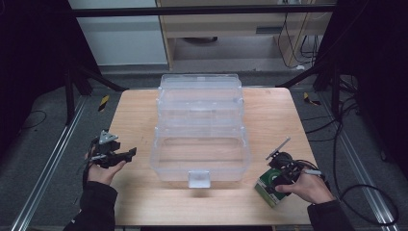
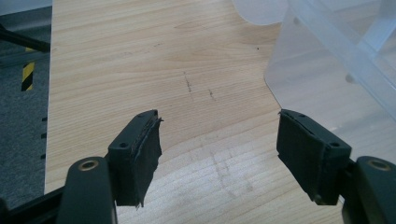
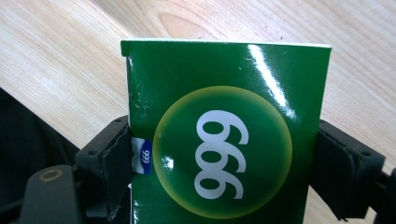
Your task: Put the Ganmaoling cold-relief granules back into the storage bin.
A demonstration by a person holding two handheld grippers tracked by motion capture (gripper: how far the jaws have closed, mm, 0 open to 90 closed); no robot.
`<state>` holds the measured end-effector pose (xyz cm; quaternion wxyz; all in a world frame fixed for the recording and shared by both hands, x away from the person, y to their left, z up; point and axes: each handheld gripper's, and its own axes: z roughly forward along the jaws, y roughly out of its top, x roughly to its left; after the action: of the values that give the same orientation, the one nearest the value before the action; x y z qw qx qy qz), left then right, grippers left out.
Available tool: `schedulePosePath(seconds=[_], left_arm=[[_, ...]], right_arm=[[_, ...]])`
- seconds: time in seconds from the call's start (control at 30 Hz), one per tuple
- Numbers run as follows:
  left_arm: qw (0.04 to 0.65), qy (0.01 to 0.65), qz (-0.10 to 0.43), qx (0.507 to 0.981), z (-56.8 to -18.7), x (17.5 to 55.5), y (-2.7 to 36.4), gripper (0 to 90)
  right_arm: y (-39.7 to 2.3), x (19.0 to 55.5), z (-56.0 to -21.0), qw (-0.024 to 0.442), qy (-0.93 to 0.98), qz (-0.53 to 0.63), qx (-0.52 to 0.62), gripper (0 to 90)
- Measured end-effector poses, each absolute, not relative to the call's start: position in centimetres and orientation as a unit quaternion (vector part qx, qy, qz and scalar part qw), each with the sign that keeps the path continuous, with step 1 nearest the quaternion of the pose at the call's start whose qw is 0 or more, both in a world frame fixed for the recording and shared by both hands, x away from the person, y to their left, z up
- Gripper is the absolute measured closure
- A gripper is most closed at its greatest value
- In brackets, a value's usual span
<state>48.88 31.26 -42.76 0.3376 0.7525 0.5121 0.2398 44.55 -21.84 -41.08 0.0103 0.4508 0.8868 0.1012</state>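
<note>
The green box lies flat near the table's right front corner, its long axis running away from the right gripper toward the table's middle. It is glossy cardboard, rectangular, with a yellow-ringed circle bearing white numerals. The right gripper's jaws, no earlier frame aside, press its two long sides. The left gripper stands open over bare wood beside the clear plastic bin.

A pale wooden desk stands on grey carpeted floor. Yellow-and-black hazard tape marks the floor; black cables trail right, beside dark curtains.
</note>
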Motion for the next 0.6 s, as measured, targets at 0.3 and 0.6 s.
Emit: schedulePosePath(seconds=[0.3, 0.6], left_arm=[[0.336, 0.509, 0.237, 0.756, -42.8, 48.9, 31.2, 30.0], [0.335, 0.509, 0.235, 0.757, -42.9, 48.9, 31.2, 30.3]], right_arm=[[-22.4, 44.4, -38.9, 0.035, 0.885, 0.131, 0.446, 17.1], [-23.1, 44.2, -36.3, 0.063, 0.889, 0.153, 0.427, 17.0]])
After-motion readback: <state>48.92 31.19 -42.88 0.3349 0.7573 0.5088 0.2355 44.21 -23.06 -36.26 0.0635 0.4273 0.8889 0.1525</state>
